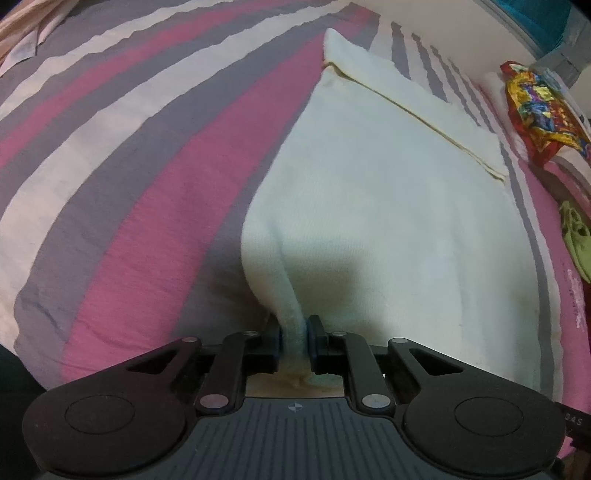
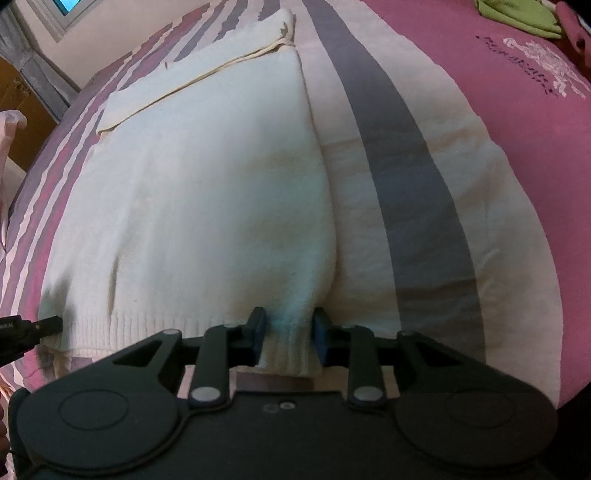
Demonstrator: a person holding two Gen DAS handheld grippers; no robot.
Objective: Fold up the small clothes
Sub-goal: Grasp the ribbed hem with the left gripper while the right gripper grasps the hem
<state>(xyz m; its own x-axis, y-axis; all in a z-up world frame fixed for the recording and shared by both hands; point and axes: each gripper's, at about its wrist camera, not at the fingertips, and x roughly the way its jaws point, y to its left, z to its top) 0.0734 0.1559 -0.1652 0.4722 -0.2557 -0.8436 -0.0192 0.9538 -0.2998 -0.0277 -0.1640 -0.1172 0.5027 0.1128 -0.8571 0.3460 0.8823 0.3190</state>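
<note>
Left wrist view first: the left tongs are clenched on a pinched-up ridge of a white knit sweater, at its near left corner. From there the sweater spreads away across a striped bedsheet of pink, grey and cream bands. Its far end is folded over, with a cream seam running slantwise across it. Only this view shows a crumpled, shiny, many-coloured wrapper lying well to the right of the sweater near the bed's edge, and a pale green item below it. Bare bedsheet fills the whole left half of this view.

Right wrist view: the right tongs grip the ribbed hem at the sweater's near right corner, with the blue pads pressed against the knit on both sides. At the left edge the black tip of the left tongs meets the other hem corner. Only this view shows a wooden cabinet and a window at upper left, and a green cloth at the top right. Right of the sweater the bedsheet lies bare, crossed by a grey band.
</note>
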